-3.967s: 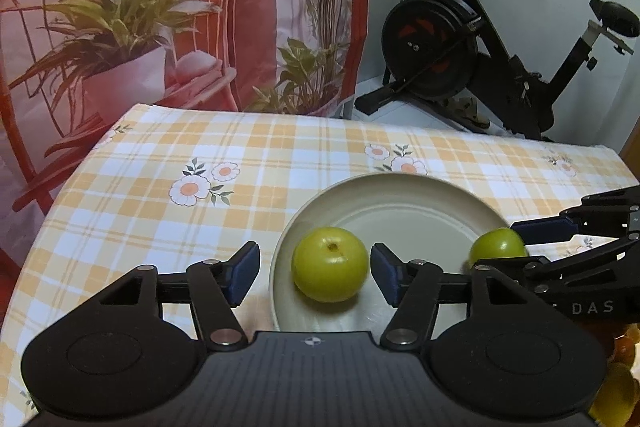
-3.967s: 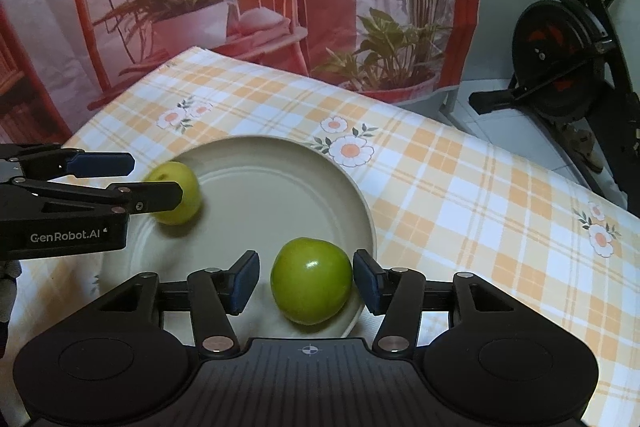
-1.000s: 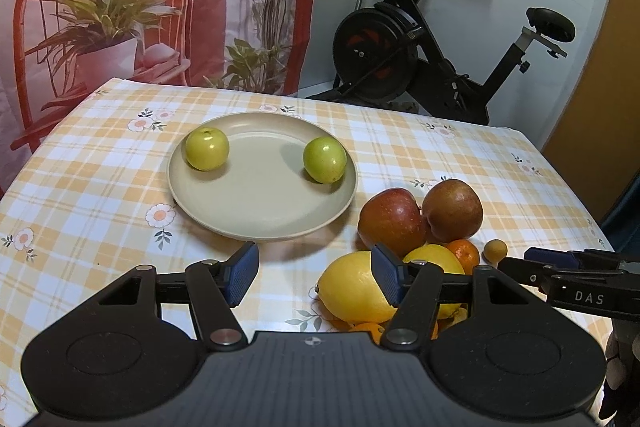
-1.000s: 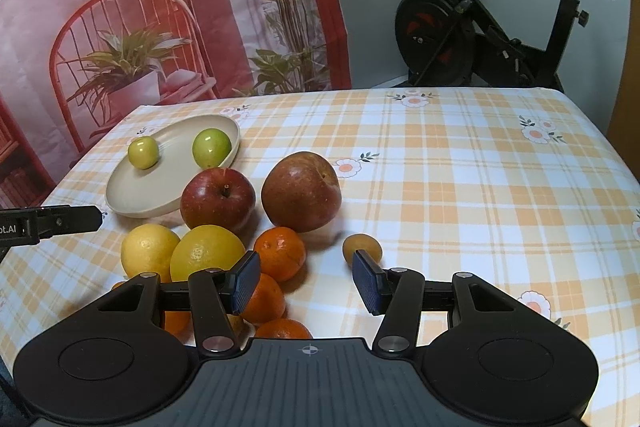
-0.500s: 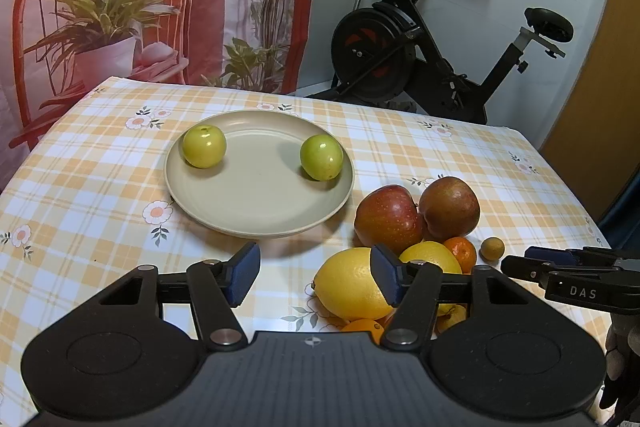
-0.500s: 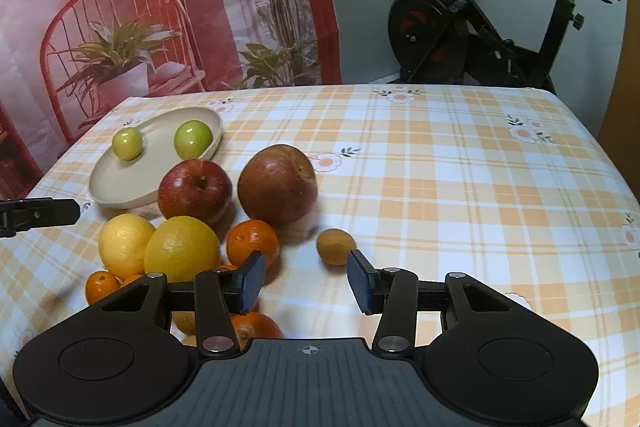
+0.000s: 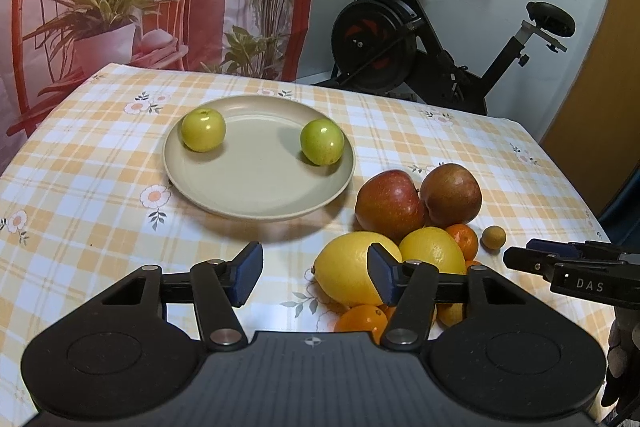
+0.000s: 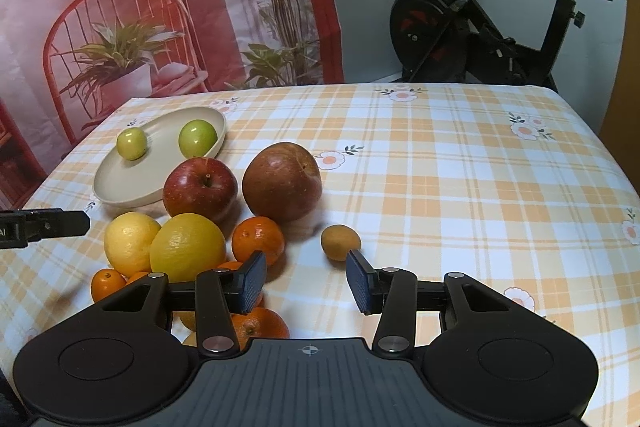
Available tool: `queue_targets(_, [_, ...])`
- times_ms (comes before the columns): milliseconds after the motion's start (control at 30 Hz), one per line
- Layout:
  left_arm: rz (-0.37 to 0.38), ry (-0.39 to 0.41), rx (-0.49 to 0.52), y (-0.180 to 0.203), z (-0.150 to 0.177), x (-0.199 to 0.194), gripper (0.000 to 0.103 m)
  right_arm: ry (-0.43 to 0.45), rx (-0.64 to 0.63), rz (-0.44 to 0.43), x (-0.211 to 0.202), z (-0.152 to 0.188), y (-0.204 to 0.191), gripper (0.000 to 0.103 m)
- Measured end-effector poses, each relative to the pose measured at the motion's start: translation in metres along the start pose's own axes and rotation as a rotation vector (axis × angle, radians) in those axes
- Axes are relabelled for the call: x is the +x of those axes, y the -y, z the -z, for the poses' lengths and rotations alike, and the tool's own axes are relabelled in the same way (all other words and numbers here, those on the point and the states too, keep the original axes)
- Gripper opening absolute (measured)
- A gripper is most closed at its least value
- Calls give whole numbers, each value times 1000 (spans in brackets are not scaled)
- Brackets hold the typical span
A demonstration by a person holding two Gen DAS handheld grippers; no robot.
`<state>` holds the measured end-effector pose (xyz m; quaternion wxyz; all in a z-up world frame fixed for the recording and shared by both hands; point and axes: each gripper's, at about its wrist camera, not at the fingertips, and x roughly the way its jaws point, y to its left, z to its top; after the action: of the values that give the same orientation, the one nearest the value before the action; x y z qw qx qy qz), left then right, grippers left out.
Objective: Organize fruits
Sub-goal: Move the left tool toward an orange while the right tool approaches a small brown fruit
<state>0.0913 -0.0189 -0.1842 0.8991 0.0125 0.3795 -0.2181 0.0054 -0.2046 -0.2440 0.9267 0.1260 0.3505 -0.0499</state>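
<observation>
A: Lying ahead of the left gripper (image 7: 314,277), jaws spread and gripping nothing: round beige plate (image 7: 256,201) carrying two green apples (image 7: 203,135).

B: Resting nearer, right of it: two red apples (image 7: 390,205), two yellow lemons (image 7: 352,273), small oranges (image 7: 464,239).

A: Hovering wide open too, the right gripper (image 8: 306,281), with the tiny tan fruit (image 8: 340,242) just beyond its right fingertip.

B: Probably choosing the next fruit; needing centring, then closing.

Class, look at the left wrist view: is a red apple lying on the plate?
No: the plate holds only two green fruits; both red apples lie on the tablecloth.
</observation>
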Motion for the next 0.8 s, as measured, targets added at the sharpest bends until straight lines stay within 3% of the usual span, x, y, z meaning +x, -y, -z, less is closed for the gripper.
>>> queue_targets(533, [89, -93, 28, 12, 25, 12, 58, -1, -6, -33, -9, 4, -12, 42])
queue_targets(800, [109, -108, 29, 12, 29, 19, 48, -6, -4, -34, -10, 6, -13, 42])
